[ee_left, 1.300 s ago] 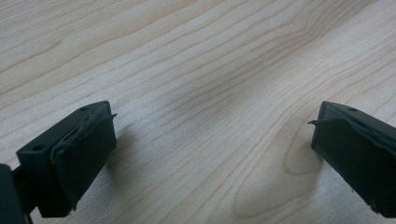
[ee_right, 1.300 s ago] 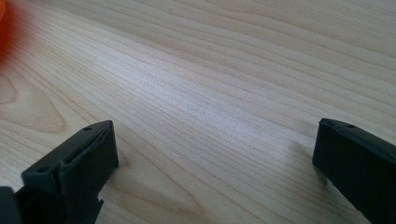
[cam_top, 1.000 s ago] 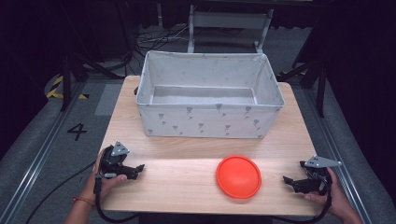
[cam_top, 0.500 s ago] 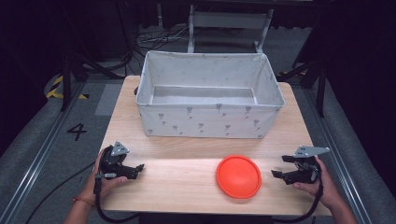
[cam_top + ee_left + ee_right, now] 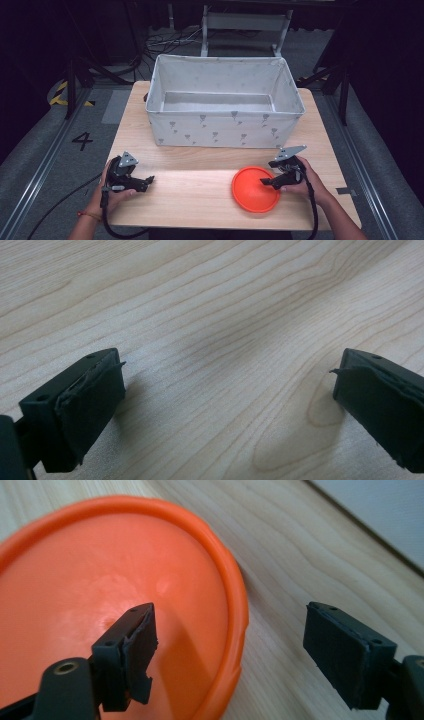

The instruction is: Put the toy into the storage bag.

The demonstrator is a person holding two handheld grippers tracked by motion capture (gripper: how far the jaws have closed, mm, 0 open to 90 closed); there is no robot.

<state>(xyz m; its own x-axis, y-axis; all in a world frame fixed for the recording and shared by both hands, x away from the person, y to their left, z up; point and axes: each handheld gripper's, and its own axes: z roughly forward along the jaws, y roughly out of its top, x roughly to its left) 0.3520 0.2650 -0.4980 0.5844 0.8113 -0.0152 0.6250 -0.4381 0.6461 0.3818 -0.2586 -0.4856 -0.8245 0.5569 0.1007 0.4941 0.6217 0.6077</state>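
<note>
Straddling the rim of the round orange plastic plate (image 5: pixel 115 605), the right tool (image 5: pixel 235 650) is unclenched, its jaws having just been closing, one over the plate and one over the light wooden table (image 5: pixel 200 192). Plate is lying flat near the table's front edge, before the white fabric bin (image 5: pixel 225 131). Left tool (image 5: pixel 225 405) is resting released over bare wood.

Overhead light is falling brightly on the pale wooden bench (image 5: pixel 200 192), while the surrounding floor and background are sinking into near black. High view is looking soft and slightly grainy. In the right gripper view the round orange plastic plate (image 5: pixel 100 605) is showing a faint glare patch and casting a narrow shadow on the wood; the black jaws are blurring at close range. In the left gripper view soft shadows are lying beneath both jaws.
</note>
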